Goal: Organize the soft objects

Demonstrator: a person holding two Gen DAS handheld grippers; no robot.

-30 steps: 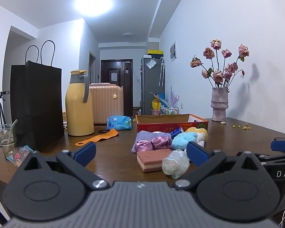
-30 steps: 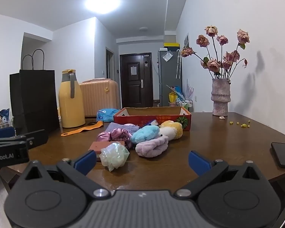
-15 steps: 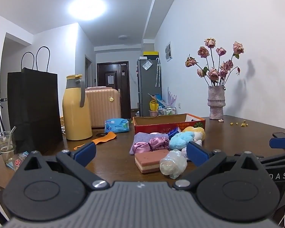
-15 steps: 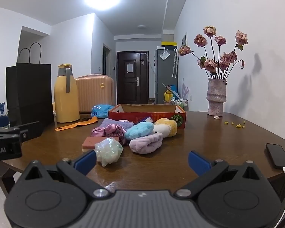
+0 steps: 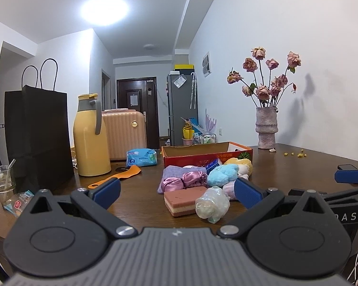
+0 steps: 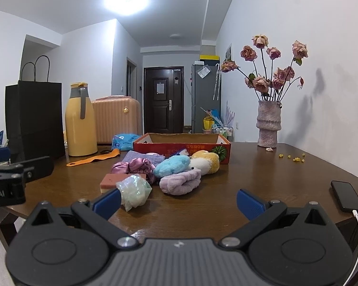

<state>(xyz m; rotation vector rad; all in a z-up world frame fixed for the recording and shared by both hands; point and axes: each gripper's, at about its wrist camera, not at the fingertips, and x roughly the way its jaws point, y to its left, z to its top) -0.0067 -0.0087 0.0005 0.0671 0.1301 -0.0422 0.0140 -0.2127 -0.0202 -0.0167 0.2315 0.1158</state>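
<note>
Both grippers hover over the near edge of the brown table (image 6: 250, 181), both spread wide with nothing between the blue pads. Left gripper (image 5: 177, 191) and right gripper (image 6: 177, 202) point toward the red cardboard box (image 6: 181, 148), which sits mid-table with its top open; what is inside cannot be made out.

Soft items lie in a loose pile just in front of the box, none gripped. Nearest the grippers: a pale green plastic-wrapped bundle (image 6: 134, 189), touching a pink-and-tan sponge block (image 5: 182, 200) behind it. Behind the sponge, toward the box, a shiny purple satin scrunchie (image 6: 136, 166) lies on a folded lavender cloth (image 5: 179, 170). A fluffy blue plush (image 6: 171, 165) sits in front of the box's middle, a yellow-and-white plush (image 6: 206, 162) right of it, touching the box front. A lilac fuzzy headband (image 6: 181, 183) rests in front of the two plushes.

Left of the box: an orange strap (image 6: 93, 158) flat on the table, a blue tissue pack (image 5: 142, 157), a yellow thermos jug (image 5: 90, 137), a black paper bag (image 5: 37, 133), and a glass cup (image 5: 1, 182) at the far left table edge. Right of the box: a vase of dried roses (image 6: 268, 126) against the wall and a black phone (image 6: 347, 195) with a white cable at the near right edge. A pink suitcase (image 6: 118, 119) stands behind the jug.
</note>
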